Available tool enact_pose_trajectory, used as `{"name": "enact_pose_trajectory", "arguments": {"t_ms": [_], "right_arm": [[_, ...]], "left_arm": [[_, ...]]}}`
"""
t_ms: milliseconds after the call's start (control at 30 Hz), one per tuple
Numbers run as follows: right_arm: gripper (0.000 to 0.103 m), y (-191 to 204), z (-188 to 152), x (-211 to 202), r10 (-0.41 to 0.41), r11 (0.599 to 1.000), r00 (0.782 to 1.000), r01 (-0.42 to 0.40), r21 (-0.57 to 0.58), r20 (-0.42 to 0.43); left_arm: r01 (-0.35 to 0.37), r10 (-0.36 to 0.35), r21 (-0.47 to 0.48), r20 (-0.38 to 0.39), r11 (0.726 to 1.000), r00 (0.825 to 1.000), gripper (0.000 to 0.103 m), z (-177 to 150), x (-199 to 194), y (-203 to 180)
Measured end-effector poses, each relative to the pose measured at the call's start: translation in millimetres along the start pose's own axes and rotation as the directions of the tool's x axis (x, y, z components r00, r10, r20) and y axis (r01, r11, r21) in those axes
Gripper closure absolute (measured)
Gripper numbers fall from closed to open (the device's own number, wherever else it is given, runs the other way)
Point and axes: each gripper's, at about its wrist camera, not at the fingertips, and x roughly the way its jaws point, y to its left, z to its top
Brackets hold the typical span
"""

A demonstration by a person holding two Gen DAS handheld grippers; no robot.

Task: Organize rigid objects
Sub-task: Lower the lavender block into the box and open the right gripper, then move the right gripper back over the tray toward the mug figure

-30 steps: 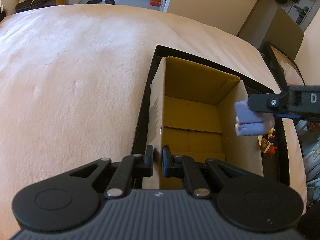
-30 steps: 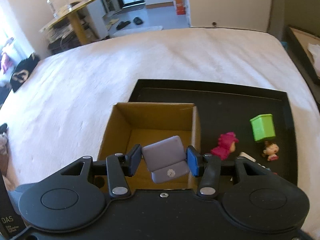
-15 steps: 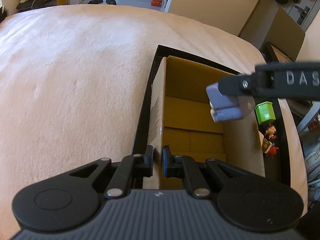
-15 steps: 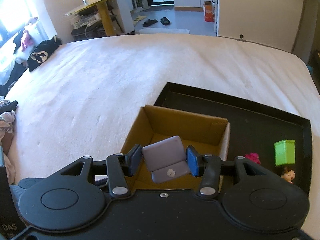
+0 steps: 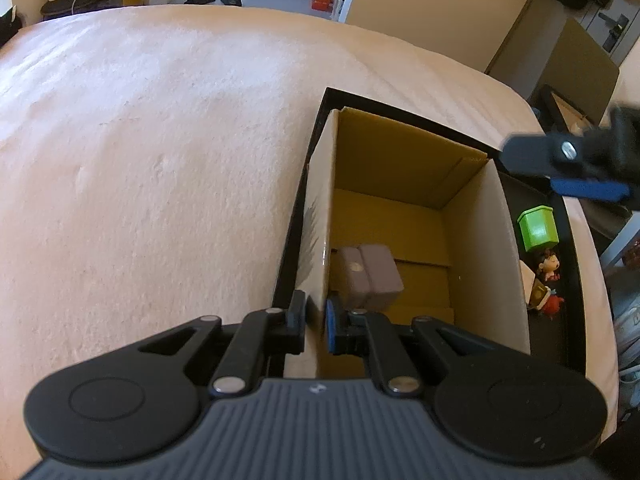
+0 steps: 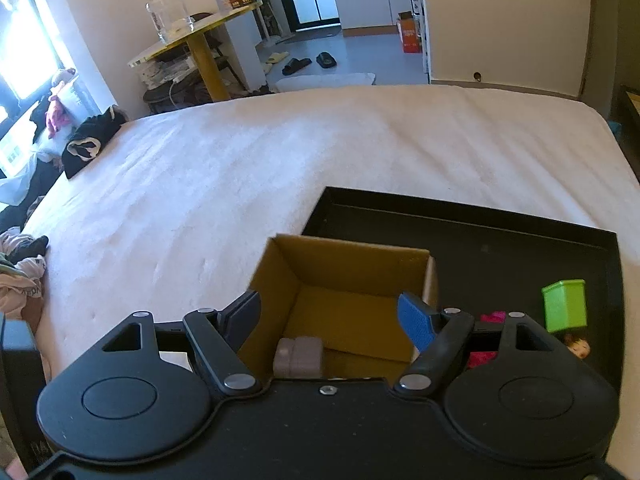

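Release is the step in hand: the grey case [image 5: 370, 276] lies on the floor of the cardboard box [image 5: 412, 168], against the wall nearest the left tongs [image 5: 316, 322], and nothing is gripped by the right tongs [image 6: 334, 318], whose jaws are opening wide above the box with only air between them. The near wall of the box is pinched by the left tongs, closed tight on the cardboard so that the box is steadied on the black tray [image 6: 480, 220], which rests on the bed [image 6: 240, 160].

Several rigid pieces are left on the tray beside the box: a green block [image 6: 565, 305], a pink toy [image 6: 486, 336] partly hidden behind the right tongs, and a small figurine [image 5: 549, 265].

A swing of the open right tongs over to the tray is judged to be called for next, with the jaws set astride one of these pieces before being closed. The green block, upright and flat-sided, seems the easiest to take.
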Motion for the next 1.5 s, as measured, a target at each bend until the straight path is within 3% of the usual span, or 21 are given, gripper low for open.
{"name": "enact_pose_trajectory", "arguments": {"t_ms": [333,867,1267,1333,1500], "right_arm": [[0.027,-35.3,-18.1,-17.3,-0.011,1.000,1.000,0.012,0.023,-0.024],[0.026,-120.8,-46.9,-27.3,-0.069,0.991,0.996,0.075,0.107,-0.060],[0.033,-196.2,-68.2,-3.6,-0.098,0.945,0.985,0.137,0.296,-0.143],[0.033,-202.9,-71.0,-0.9,-0.089,0.934,0.984,0.136,0.331,-0.152],[0.033,-217.7,-73.7,9.2,-0.041,0.906,0.985,0.107,0.409,-0.166]], "left_arm": [[-0.014,0.014,0.011,0.000,1.000,1.000,0.094,-0.7,0.3,-3.5],[-0.095,0.095,0.027,-0.009,0.995,0.995,0.094,2.6,0.6,-15.8],[-0.181,0.182,0.058,-0.016,0.982,0.983,0.090,1.7,-0.8,-28.7],[-0.187,0.189,0.060,-0.015,0.980,0.982,0.087,1.8,-1.6,-30.4],[-0.225,0.226,0.058,-0.007,0.973,0.974,0.060,2.7,-3.4,-33.7]]}}
